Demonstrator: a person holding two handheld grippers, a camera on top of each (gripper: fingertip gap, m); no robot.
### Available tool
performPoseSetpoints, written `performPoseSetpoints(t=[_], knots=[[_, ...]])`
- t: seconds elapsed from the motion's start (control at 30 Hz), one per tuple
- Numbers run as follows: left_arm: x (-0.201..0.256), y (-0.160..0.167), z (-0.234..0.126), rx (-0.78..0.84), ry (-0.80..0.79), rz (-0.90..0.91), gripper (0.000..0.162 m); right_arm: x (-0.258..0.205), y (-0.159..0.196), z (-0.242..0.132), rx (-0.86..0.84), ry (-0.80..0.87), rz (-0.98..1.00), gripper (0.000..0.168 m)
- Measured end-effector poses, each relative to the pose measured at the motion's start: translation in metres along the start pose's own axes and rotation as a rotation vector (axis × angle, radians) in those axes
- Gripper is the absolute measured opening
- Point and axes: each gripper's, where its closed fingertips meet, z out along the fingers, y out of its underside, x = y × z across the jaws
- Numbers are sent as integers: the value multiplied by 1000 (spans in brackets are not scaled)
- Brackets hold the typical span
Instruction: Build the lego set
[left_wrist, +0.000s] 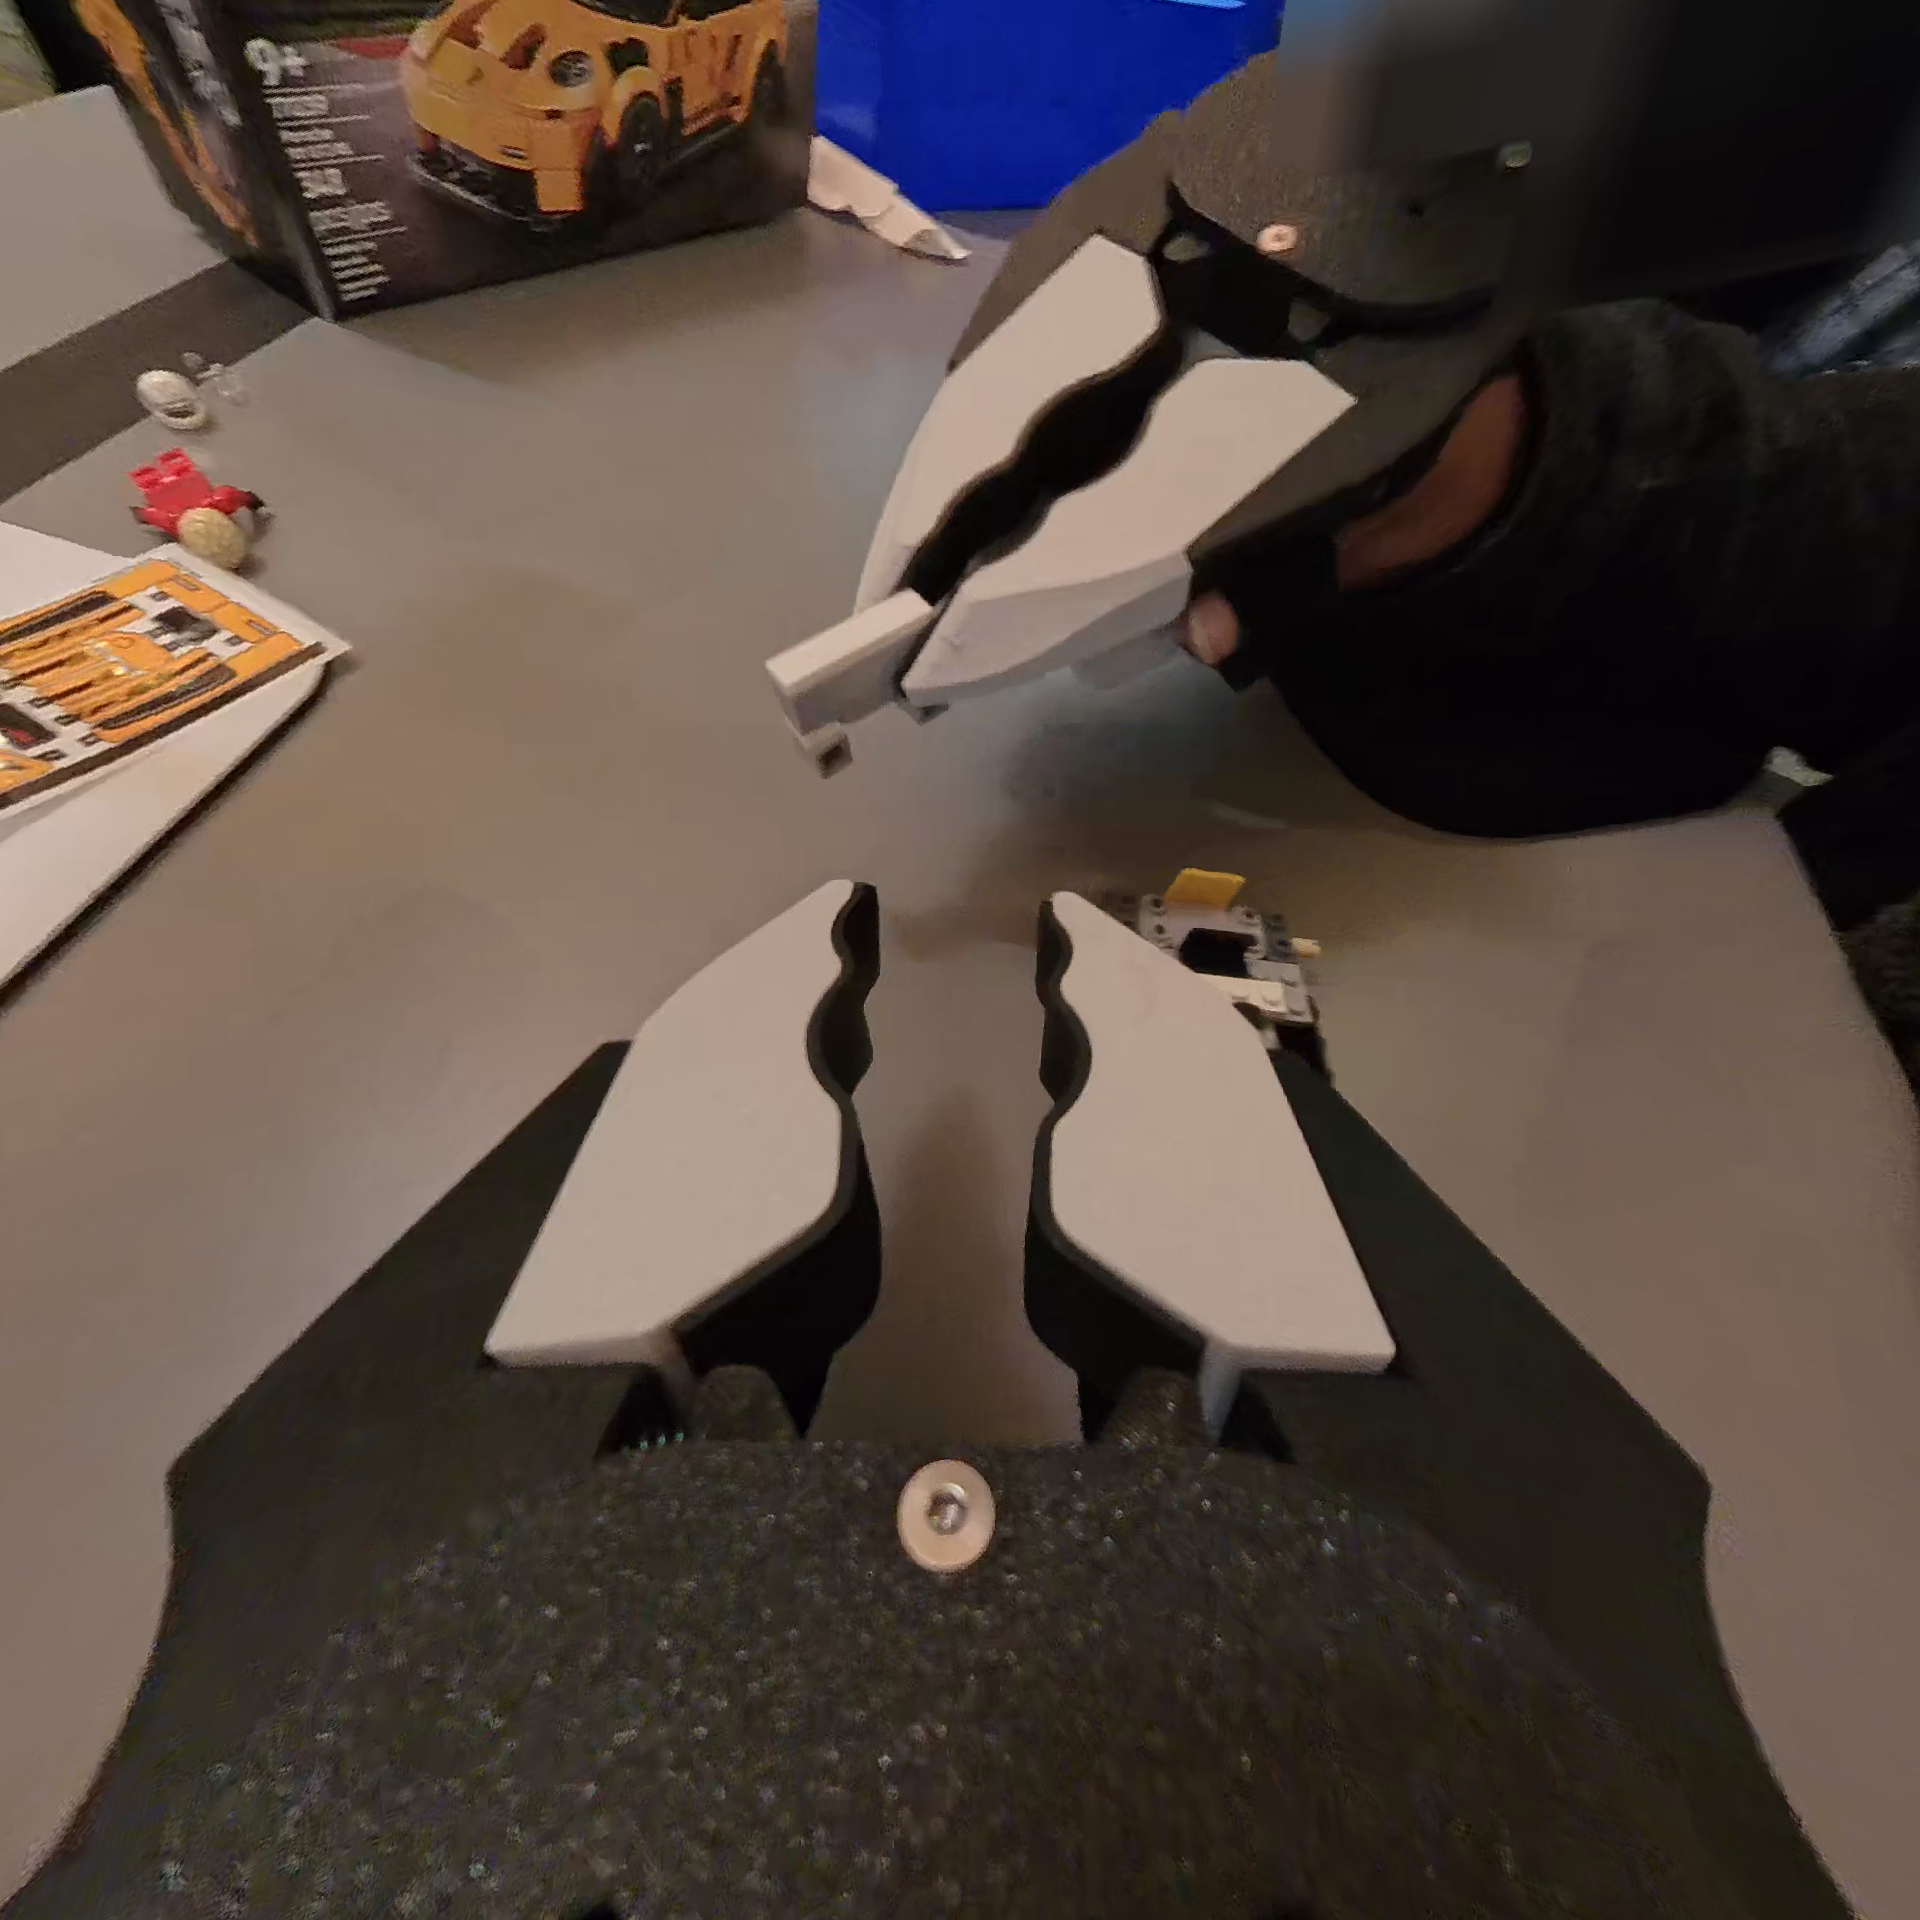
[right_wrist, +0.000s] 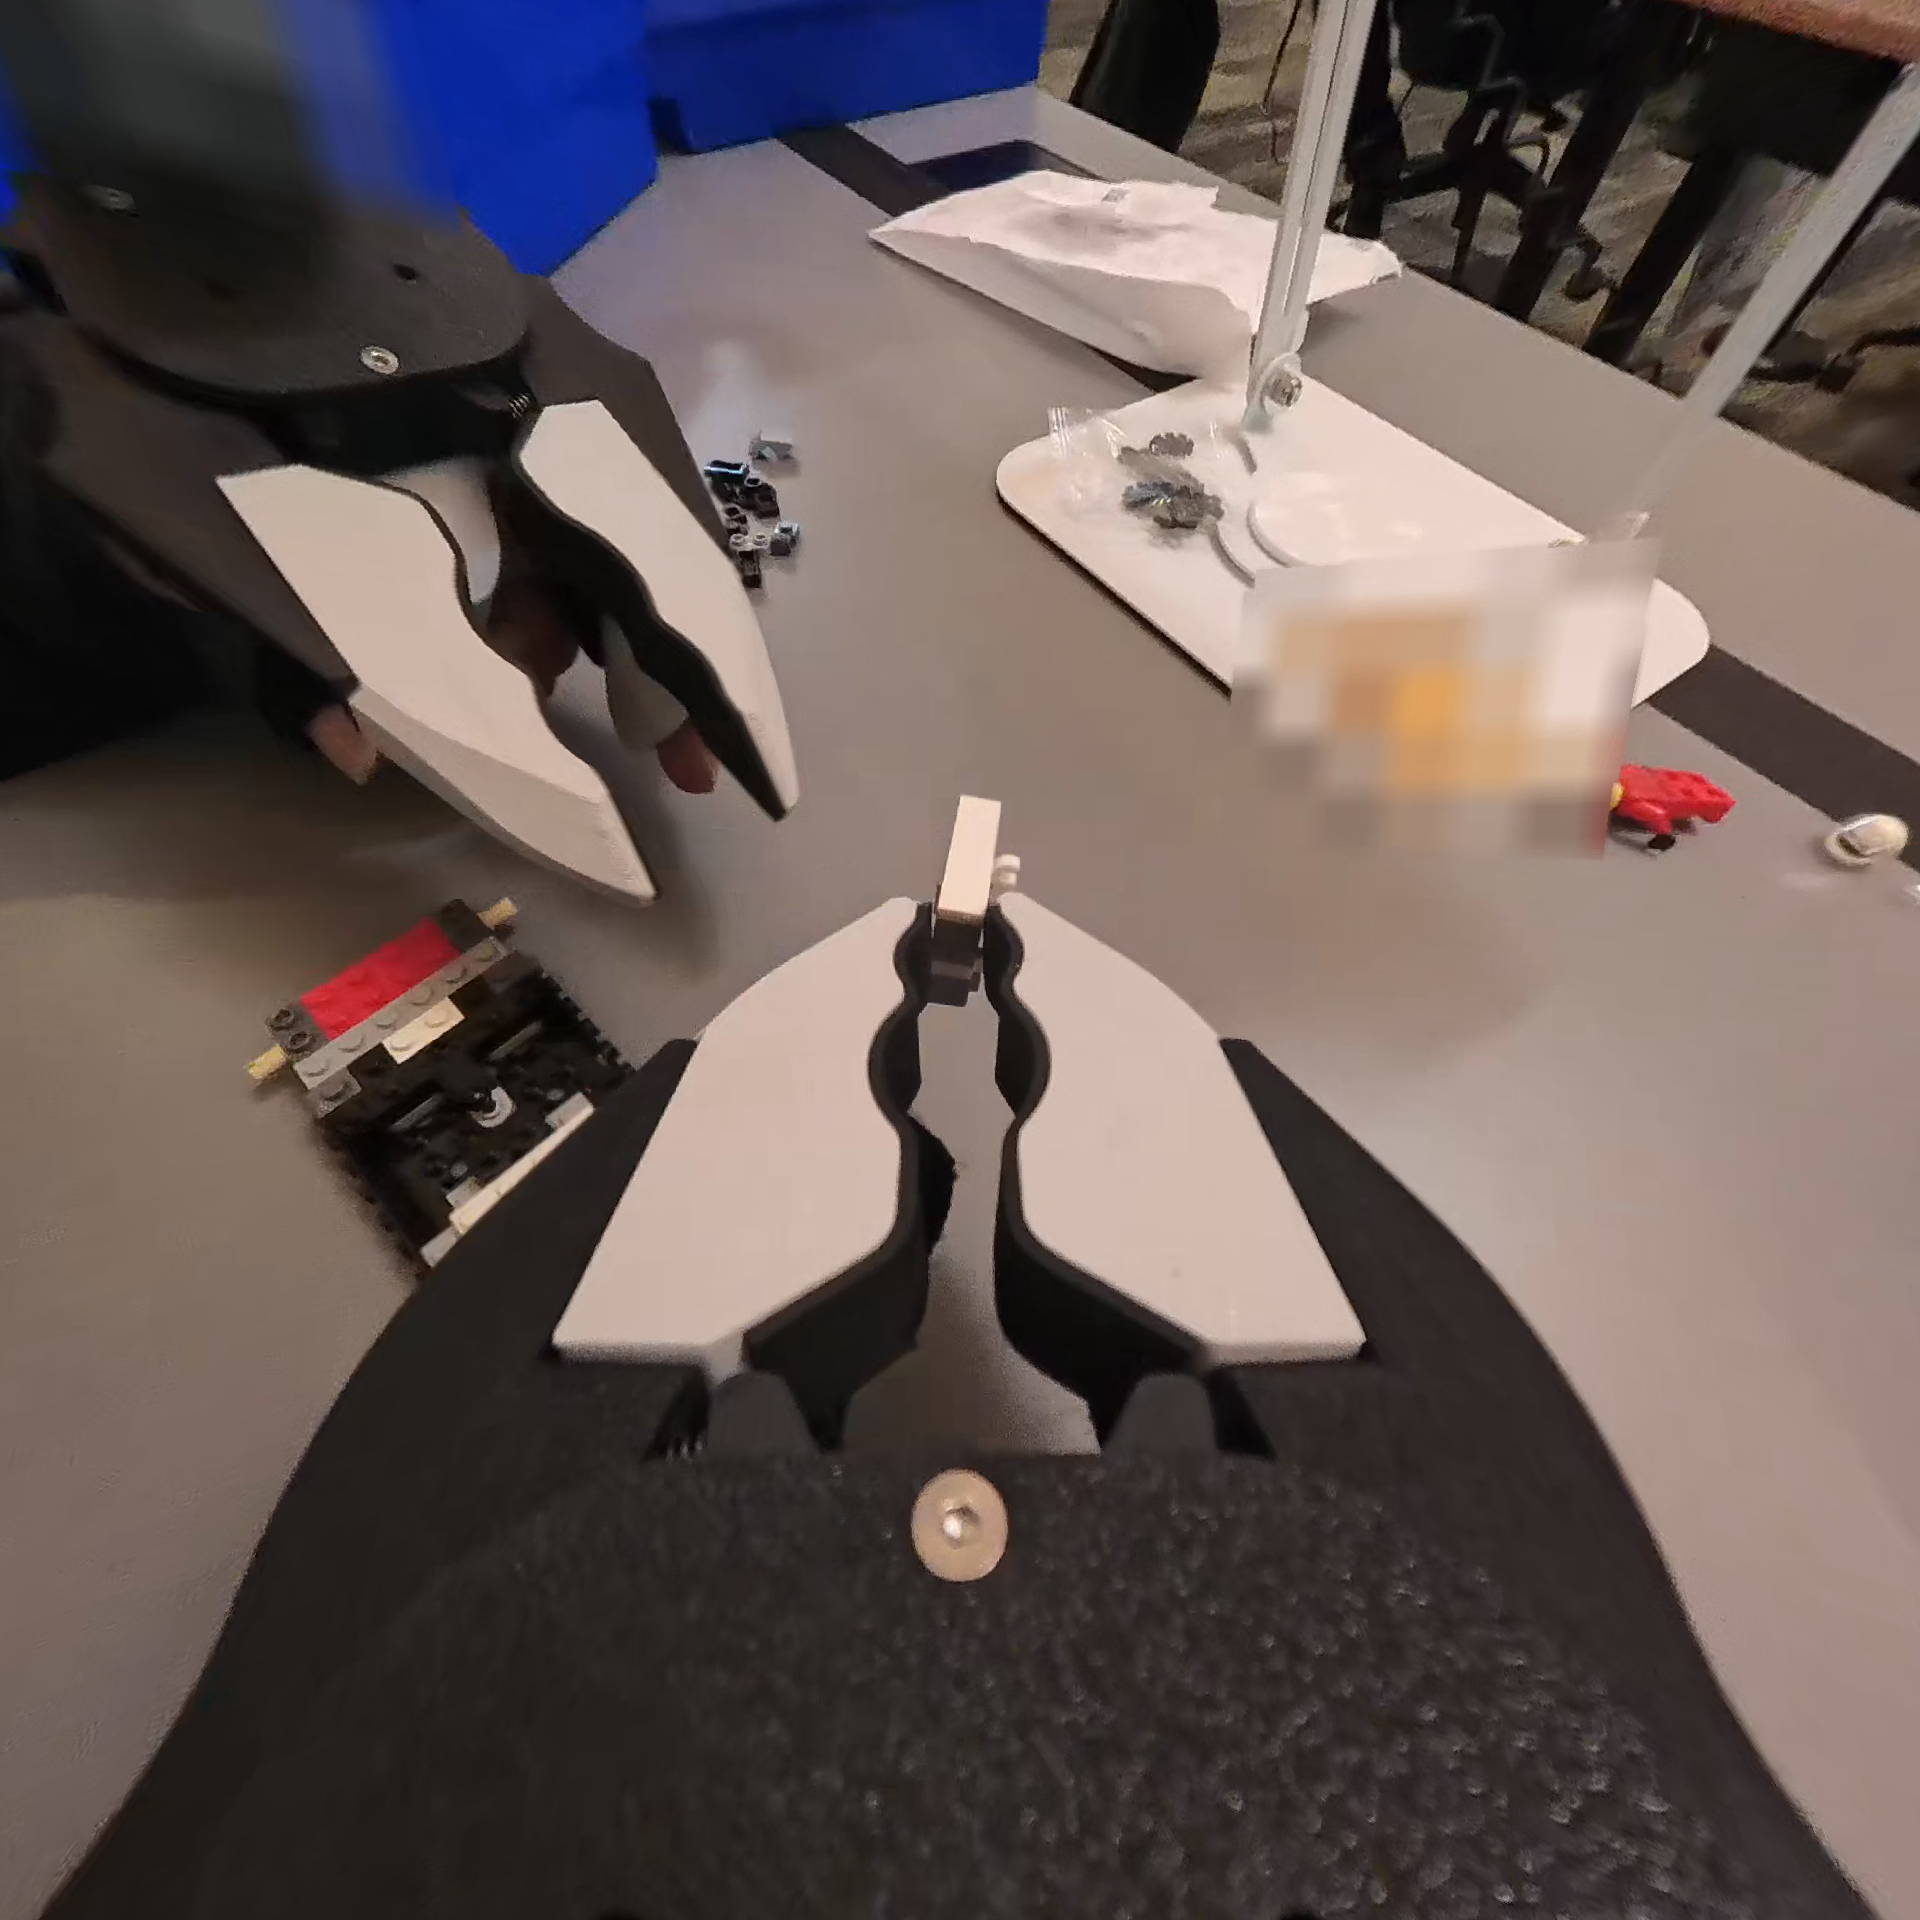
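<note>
While my right tool (right_wrist: 961, 914) is clamped on a small white brick (right_wrist: 968, 857), I keep it above the desk (right_wrist: 1143, 1039), I think to bring it over the chassis (right_wrist: 436, 1060). That half-built chassis lies flat on the desk, just beside my left tool (left_wrist: 956, 914), whose fingers stand apart and empty, probably ready to steady it. Farther away lie a sticker sheet (left_wrist: 125, 665), a red piece (left_wrist: 182, 488) and the set's box (left_wrist: 499, 135).

lego box (left_wrist: 468, 156): print present, not copied | sticker sheet (left_wrist: 125, 665): unreadable
</note>
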Motion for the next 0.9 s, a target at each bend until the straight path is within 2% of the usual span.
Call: performPoseSetpoints(t=[0.17, 0.33, 0.53, 0.9], knots=[[-10, -1, 4, -10, -137, 70, 37, -4, -5, 5, 38, 4, 27, 9], [-6, -9, 12, -24, -249, 163, 43, -13, -21, 2, 133, -57, 145, 9], [-19, -20, 6, -21, -432, 202, 41, -19, -25, 1, 165, -130, 259, 7], [-22, -15, 3, -52, -417, 192, 39, -26, -23, 8, 166, -141, 249, 7]])
